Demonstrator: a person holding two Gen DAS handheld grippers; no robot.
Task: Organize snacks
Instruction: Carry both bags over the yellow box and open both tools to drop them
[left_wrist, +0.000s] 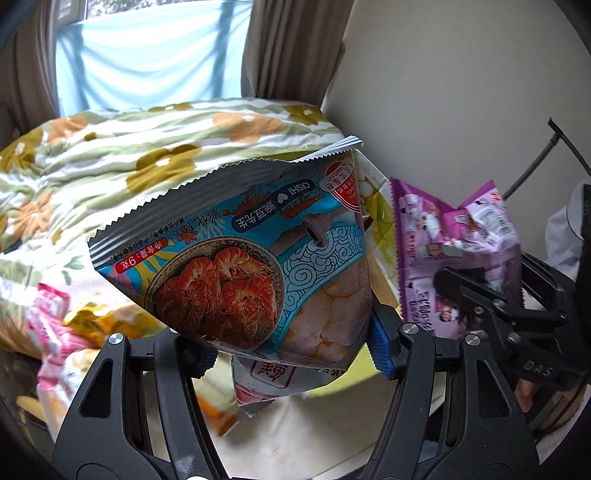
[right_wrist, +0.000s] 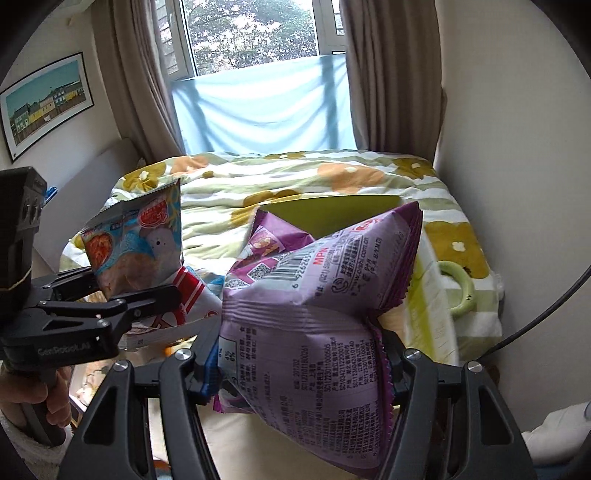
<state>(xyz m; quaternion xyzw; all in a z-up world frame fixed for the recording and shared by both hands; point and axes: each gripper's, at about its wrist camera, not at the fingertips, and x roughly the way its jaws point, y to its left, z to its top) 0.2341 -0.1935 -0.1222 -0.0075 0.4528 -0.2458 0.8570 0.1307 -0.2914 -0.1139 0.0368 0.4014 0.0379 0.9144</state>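
Observation:
My left gripper (left_wrist: 293, 349) is shut on a blue shrimp-chip bag (left_wrist: 240, 266), which stands up between the pads with its silver crimped edge at the top. Under it shows another pack with a red label (left_wrist: 269, 376). My right gripper (right_wrist: 301, 369) is shut on a puffy purple snack bag (right_wrist: 314, 295), barcode side toward the camera. Each view shows the other hand's load: the purple bag (left_wrist: 461, 236) in the right gripper (left_wrist: 476, 291), and the blue bag (right_wrist: 140, 243) in the left gripper (right_wrist: 136, 291). Both bags are held up off the bed.
A bed with a floral quilt (right_wrist: 295, 177) fills the space ahead, with a window and curtains behind it. Pink and yellow snack packs (left_wrist: 55, 314) lie at its near left. A green ring (right_wrist: 461, 291) and a yellow-green flat sheet (right_wrist: 332, 210) lie on the right. A wall (right_wrist: 498, 110) bounds the right side.

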